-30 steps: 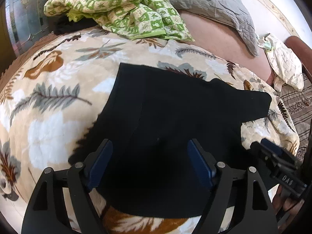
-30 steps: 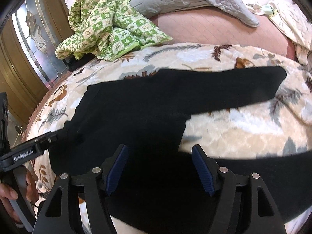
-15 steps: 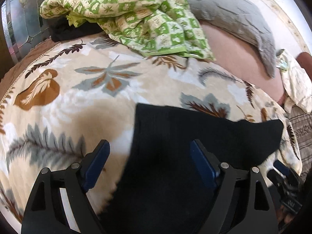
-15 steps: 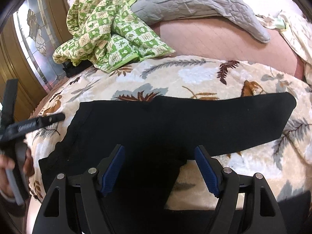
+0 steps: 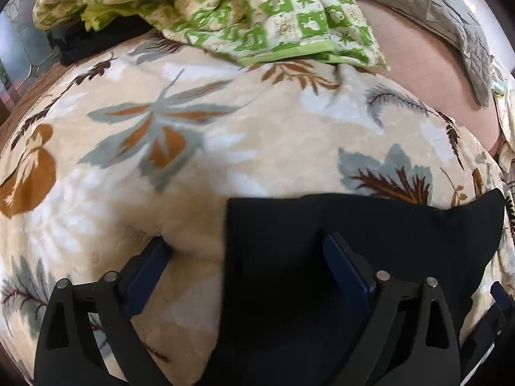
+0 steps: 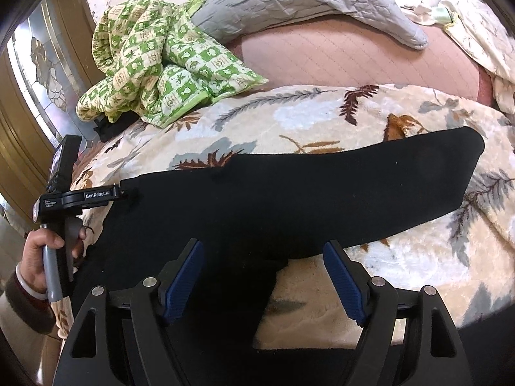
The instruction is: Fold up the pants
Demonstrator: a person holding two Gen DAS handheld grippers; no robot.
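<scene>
Black pants (image 6: 289,199) lie spread flat on a leaf-patterned blanket (image 6: 322,119) on a bed. One leg stretches to the right; the other runs toward me along the bottom edge. My left gripper (image 5: 248,257) is open low over the waist corner of the pants (image 5: 354,225), one finger on the blanket, one over the cloth. It also shows in the right wrist view (image 6: 125,193) at the pants' left edge. My right gripper (image 6: 264,260) is open and empty above the crotch, where the legs split.
A green checked quilt (image 6: 161,61) is bunched at the back left, with a grey pillow (image 6: 305,3) behind it. A pink sheet (image 6: 354,58) covers the far bed. A cream cloth (image 6: 482,32) lies at the far right. A glass door (image 6: 42,64) stands left.
Both grippers have moved forward and down toward the pants. The left gripper has shifted left to the waist corner. Both stay open.
</scene>
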